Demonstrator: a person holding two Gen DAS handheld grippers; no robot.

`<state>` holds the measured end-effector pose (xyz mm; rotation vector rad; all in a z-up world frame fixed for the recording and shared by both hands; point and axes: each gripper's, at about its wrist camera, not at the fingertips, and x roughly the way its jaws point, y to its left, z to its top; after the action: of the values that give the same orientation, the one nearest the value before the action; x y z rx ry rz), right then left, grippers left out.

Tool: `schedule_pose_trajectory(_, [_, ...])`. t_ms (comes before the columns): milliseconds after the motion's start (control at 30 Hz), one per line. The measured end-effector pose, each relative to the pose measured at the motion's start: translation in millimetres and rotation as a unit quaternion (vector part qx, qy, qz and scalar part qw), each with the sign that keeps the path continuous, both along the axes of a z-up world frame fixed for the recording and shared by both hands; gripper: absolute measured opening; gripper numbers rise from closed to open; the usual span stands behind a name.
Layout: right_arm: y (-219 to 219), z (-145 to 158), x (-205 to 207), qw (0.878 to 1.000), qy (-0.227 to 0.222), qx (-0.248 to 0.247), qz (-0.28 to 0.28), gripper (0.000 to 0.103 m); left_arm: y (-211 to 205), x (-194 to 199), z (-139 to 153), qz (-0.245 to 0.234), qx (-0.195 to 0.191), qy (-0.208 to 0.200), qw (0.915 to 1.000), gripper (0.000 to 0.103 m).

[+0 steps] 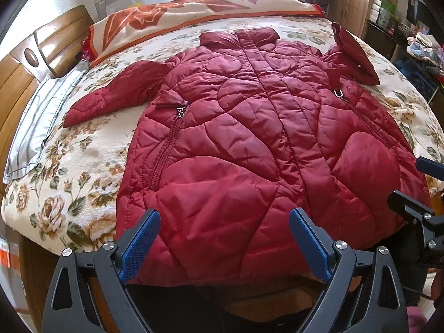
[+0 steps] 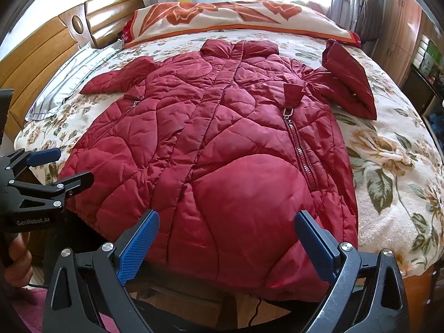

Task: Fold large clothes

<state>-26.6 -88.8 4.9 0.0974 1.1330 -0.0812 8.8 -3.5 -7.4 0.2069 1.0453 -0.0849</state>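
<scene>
A large red quilted jacket [image 1: 249, 127] lies flat, front up, on the bed, collar at the far end, hem hanging over the near edge. It also shows in the right wrist view [image 2: 216, 144]. Its left sleeve [image 1: 111, 97] lies spread out; its right sleeve [image 2: 349, 83] is bent upward. My left gripper [image 1: 224, 238] is open and empty above the hem's left part. My right gripper [image 2: 227, 241] is open and empty above the hem's right part. Each gripper shows in the other's view, the right one [image 1: 416, 188] and the left one [image 2: 52, 166].
The bed has a floral blanket [image 2: 388, 161]. A folded orange-flowered blanket [image 2: 236, 16] lies along the far end. A striped pillow [image 1: 41, 122] sits at the left by the wooden headboard [image 1: 19, 77]. A wardrobe [image 2: 399, 27] and cluttered shelves [image 1: 410, 36] stand at the right.
</scene>
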Motion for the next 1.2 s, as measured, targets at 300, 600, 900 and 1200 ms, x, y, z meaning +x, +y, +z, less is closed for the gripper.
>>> schedule_pose_trajectory(300, [-6.1, -0.7, 6.1, 1.000, -0.001, 0.003, 0.001, 0.098, 0.9, 7.0, -3.7, -0.001, -0.005, -0.008, 1.0000, 0.095])
schedule_pose_trajectory(600, [-22.7, -2.0, 18.4, 1.000, -0.008, 0.007, -0.007, 0.098, 13.2, 29.4, -7.8, 0.008, -0.033, 0.006, 0.9994, 0.094])
schedule_pose_trajectory(900, [-52.0, -0.8, 38.9, 0.999, -0.020, 0.000, -0.025, 0.098, 16.7, 56.7, -18.1, 0.025, -0.024, 0.034, 0.9988, 0.095])
schedule_pose_trajectory(1200, [-90.8, 0.6, 65.7, 0.998, -0.034, 0.001, -0.047, 0.098, 20.1, 80.5, -16.3, 0.025, -0.020, -0.030, 0.9990, 0.095])
